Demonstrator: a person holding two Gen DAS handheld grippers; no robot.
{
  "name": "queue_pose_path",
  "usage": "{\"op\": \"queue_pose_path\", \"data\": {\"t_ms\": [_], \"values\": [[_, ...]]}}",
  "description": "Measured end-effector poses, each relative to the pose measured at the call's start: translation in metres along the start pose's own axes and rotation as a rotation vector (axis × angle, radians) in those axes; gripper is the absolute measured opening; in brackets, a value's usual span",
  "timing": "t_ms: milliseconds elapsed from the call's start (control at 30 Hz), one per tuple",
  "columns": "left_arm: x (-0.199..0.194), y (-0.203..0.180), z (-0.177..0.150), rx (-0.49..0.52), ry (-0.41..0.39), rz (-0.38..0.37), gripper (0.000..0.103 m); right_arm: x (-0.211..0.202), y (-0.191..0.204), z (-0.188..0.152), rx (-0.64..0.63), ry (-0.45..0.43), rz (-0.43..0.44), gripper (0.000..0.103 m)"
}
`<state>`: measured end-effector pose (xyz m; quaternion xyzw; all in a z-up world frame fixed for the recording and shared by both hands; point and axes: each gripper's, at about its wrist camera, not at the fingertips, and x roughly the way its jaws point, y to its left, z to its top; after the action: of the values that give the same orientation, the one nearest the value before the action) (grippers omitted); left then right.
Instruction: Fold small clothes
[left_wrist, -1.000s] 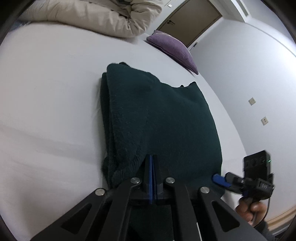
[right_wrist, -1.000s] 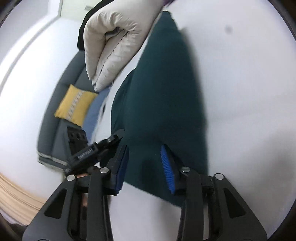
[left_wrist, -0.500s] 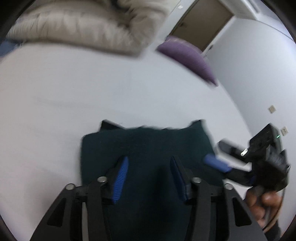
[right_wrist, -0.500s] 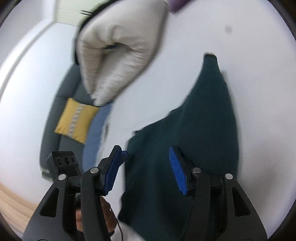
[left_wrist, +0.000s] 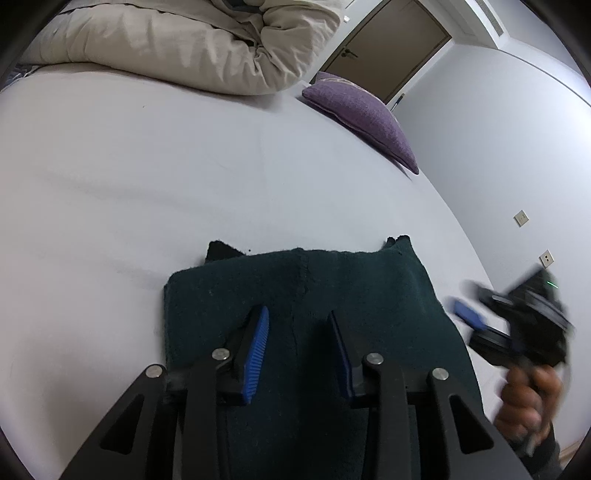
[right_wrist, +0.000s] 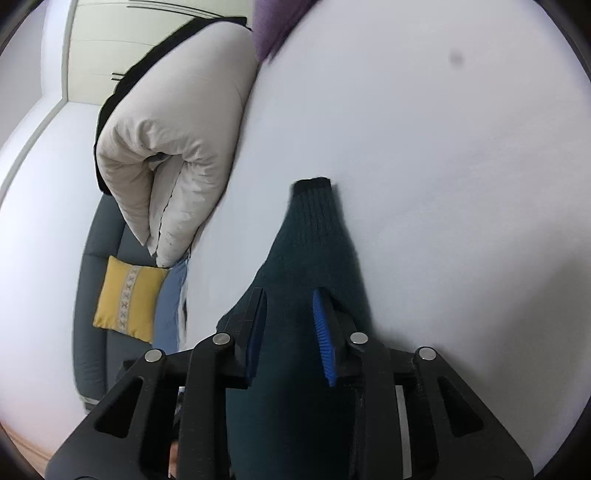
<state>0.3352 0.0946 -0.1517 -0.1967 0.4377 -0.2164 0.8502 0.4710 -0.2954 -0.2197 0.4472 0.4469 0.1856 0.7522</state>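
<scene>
beige duvet (left_wrist: 192, 40), purple cushion (left_wrist: 364, 118) beyond green garment (left_wrist: 303, 295)

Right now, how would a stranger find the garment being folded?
Look at the wide white bed. Near its front edge lies the dark green sweater, folded into a rough square. It is the only dark, knitted thing there, unlike the beige duvet and purple pillow.

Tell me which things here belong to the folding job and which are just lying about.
Job:
- dark green garment, folded on the bed
- left gripper, open above it
- right gripper, open above it

Lying about:
- beige duvet
- purple cushion
- yellow cushion on the grey sofa
</scene>
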Motion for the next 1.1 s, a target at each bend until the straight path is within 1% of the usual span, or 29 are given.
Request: {"op": "queue_pose_path", "data": {"t_ms": [33,67,100,133,167,267,300,333,367,400,433,500,533,600,633,667,700,733,767,800,867,900,933,967,1000,1033,1067,1100], "values": [[-0.001,0.0,-0.001,-0.002,-0.003,-0.002,0.036,-0.015,0.009,-0.012,-0.034,0.001,0.042,0.029],[-0.002,0.0,-0.002,-0.002,-0.005,-0.002,0.036,-0.027,0.02,-0.025,-0.073,0.013,0.105,0.034],[-0.002,-0.001,-0.003,-0.001,-0.006,0.001,0.036,-0.037,0.032,-0.042,-0.121,0.044,0.15,0.049],[-0.002,-0.002,-0.003,0.002,-0.006,0.005,0.036,-0.043,0.04,-0.058,-0.158,0.074,0.169,0.056],[-0.001,-0.003,-0.004,0.007,-0.006,0.01,0.036,-0.046,0.046,-0.08,-0.207,0.12,0.181,0.06],[0.0,-0.005,-0.005,0.022,-0.005,0.023,0.036,-0.038,0.037,-0.121,-0.264,0.257,0.146,0.058],[0.001,-0.006,-0.005,0.028,-0.006,0.027,0.036,-0.033,0.025,-0.13,-0.261,0.288,0.152,0.055],[0.001,-0.007,-0.006,0.037,-0.008,0.037,0.036,-0.028,0.015,-0.133,-0.24,0.301,0.149,0.051],[0.001,-0.008,-0.007,0.04,-0.009,0.042,0.036,-0.026,0.002,-0.135,-0.211,0.303,0.159,0.039],[0.001,-0.009,-0.007,0.043,-0.011,0.045,0.036,-0.029,-0.008,-0.136,-0.185,0.289,0.171,0.033],[0.002,-0.008,-0.007,0.043,-0.012,0.046,0.036,-0.034,-0.013,-0.137,-0.168,0.285,0.175,0.034],[0.001,-0.008,-0.007,0.042,-0.012,0.041,0.036,-0.044,-0.011,-0.139,-0.164,0.281,0.162,0.036],[0.001,-0.007,-0.006,0.041,-0.012,0.039,0.036,-0.041,-0.002,-0.137,-0.173,0.271,0.159,0.038],[0.001,-0.008,-0.007,0.037,-0.015,0.032,0.036,-0.048,0.013,-0.142,-0.21,0.262,0.22,0.05],[0.001,-0.007,-0.007,0.038,-0.014,0.033,0.036,-0.05,0.018,-0.146,-0.227,0.266,0.233,0.055],[0.002,-0.008,-0.007,0.04,-0.015,0.033,0.036,-0.045,0.018,-0.151,-0.253,0.281,0.204,0.062],[0.002,-0.009,-0.008,0.042,-0.018,0.034,0.036,-0.042,0.022,-0.156,-0.269,0.301,0.164,0.061],[0.002,-0.01,-0.008,0.041,-0.019,0.035,0.036,-0.036,0.014,-0.161,-0.277,0.317,0.142,0.059],[0.002,-0.011,-0.007,0.039,-0.02,0.035,0.036,-0.036,0.007,-0.162,-0.282,0.299,0.161,0.055],[0.001,-0.011,-0.004,0.034,-0.02,0.033,0.036,-0.041,0.002,-0.16,-0.262,0.291,0.181,0.055],[-0.009,-0.012,0.0,0.008,-0.013,0.027,0.037,-0.053,0.005,-0.155,-0.217,0.291,0.162,0.057],[-0.018,-0.012,0.0,-0.003,-0.014,0.026,0.043,-0.062,0.011,-0.152,-0.229,0.27,0.144,0.059],[-0.031,-0.013,-0.001,-0.009,-0.031,0.027,0.049,-0.073,0.016,-0.15,-0.253,0.239,0.136,0.059],[-0.051,-0.011,-0.004,-0.016,-0.075,0.034,0.063,-0.088,0.022,-0.145,-0.28,0.199,0.137,0.06],[-0.062,-0.008,-0.007,-0.027,-0.098,0.038,0.071,-0.097,0.022,-0.141,-0.289,0.179,0.137,0.067],[-0.073,-0.002,-0.01,-0.048,-0.115,0.04,0.072,-0.105,0.022,-0.135,-0.289,0.158,0.128,0.071],[-0.082,0.006,-0.014,-0.076,-0.109,0.04,0.072,-0.111,0.019,-0.126,-0.279,0.132,0.106,0.076],[-0.086,0.016,-0.018,-0.109,-0.086,0.03,0.072,-0.118,0.015,-0.118,-0.267,0.116,0.092,0.077]]}}
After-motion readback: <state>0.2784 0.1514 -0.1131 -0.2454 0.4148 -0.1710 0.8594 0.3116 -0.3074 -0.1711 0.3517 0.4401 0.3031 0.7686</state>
